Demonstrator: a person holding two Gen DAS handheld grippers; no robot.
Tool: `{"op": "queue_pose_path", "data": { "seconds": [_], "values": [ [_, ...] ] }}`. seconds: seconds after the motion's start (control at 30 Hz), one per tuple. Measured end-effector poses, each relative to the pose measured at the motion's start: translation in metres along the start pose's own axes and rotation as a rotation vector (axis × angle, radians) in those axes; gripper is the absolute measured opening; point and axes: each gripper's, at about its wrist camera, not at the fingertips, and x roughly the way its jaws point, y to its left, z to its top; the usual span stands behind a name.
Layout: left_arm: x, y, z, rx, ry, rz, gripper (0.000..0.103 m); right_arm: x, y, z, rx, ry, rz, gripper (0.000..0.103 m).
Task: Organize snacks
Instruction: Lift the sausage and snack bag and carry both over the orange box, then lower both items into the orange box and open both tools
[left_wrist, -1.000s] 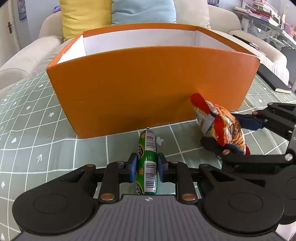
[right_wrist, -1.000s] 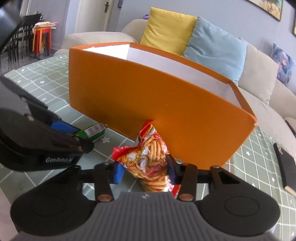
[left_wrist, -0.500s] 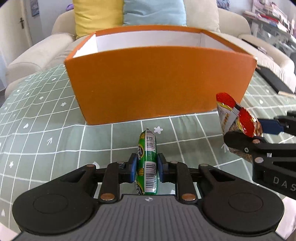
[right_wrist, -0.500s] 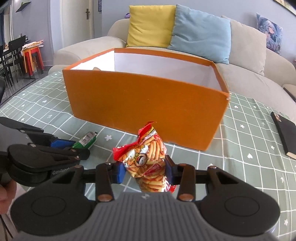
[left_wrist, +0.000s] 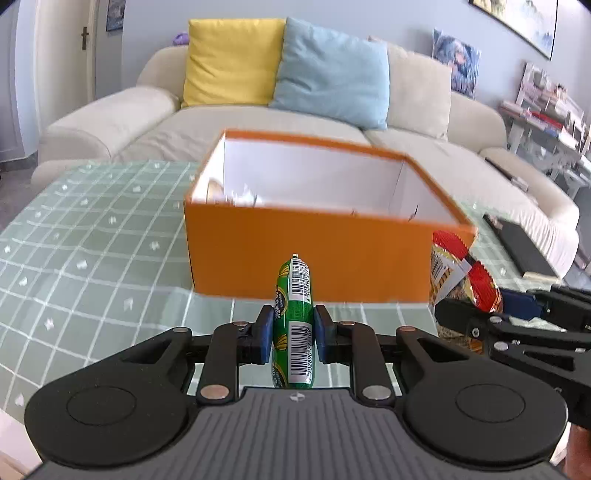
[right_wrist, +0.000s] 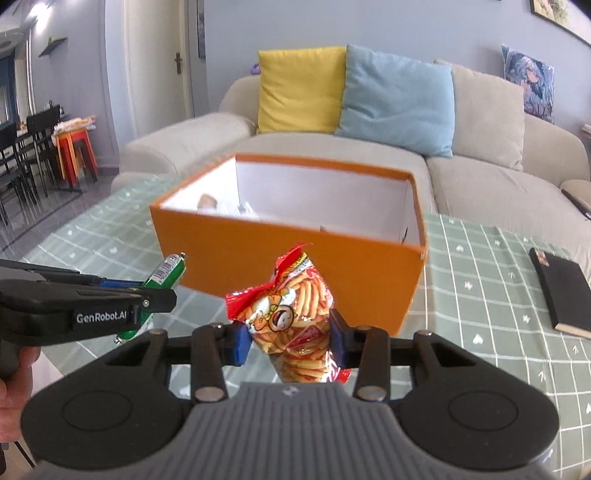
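An orange box (left_wrist: 306, 254) with a white inside stands on the green checked tablecloth; it also shows in the right wrist view (right_wrist: 280, 254). Some pale items lie at its left inside end (left_wrist: 236, 197). My left gripper (left_wrist: 293, 334) is shut on a green sausage stick with barcodes (left_wrist: 294, 295), held in the air before the box's near wall. My right gripper (right_wrist: 290, 338) is shut on a red and orange snack bag (right_wrist: 291, 317), held to the right of the left gripper, also short of the box. The snack bag also shows in the left wrist view (left_wrist: 461, 280).
A black notebook (right_wrist: 563, 291) lies on the table to the right of the box. A beige sofa (left_wrist: 147, 122) with yellow and blue cushions stands behind the table. Chairs and red stools (right_wrist: 74, 151) stand at far left.
Both grippers have risen and pulled back from the box with their snacks held, so the box's open top and inside now show.
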Motion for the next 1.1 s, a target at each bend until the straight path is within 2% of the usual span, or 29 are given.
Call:
{"op": "queue_pose_path", "data": {
  "seconds": [0.27, 0.47, 0.67, 0.8, 0.93, 1.1],
  "values": [
    [-0.014, -0.006, 0.046, 0.016, -0.072, -0.063, 0.025, -0.016, -0.011, 0.036, 0.039, -0.073, 0.035, 0.039],
    [-0.011, -0.014, 0.080, 0.062, -0.104, -0.058, 0.025, -0.012, -0.020, 0.066, 0.041, -0.110, 0.026, 0.039],
    [0.002, -0.021, 0.099, 0.105, -0.093, -0.045, 0.025, 0.003, -0.026, 0.096, 0.027, -0.127, 0.037, 0.039],
    [0.017, -0.015, 0.113, 0.098, -0.068, -0.058, 0.025, 0.023, -0.030, 0.114, 0.027, -0.102, 0.057, 0.039],
    [0.039, -0.007, 0.124, 0.109, -0.032, -0.030, 0.025, 0.053, -0.031, 0.126, 0.036, -0.050, 0.084, 0.039],
    [0.069, 0.006, 0.130, 0.114, 0.036, 0.015, 0.025, 0.094, -0.025, 0.132, 0.000, 0.019, 0.067, 0.039]
  ]
}}
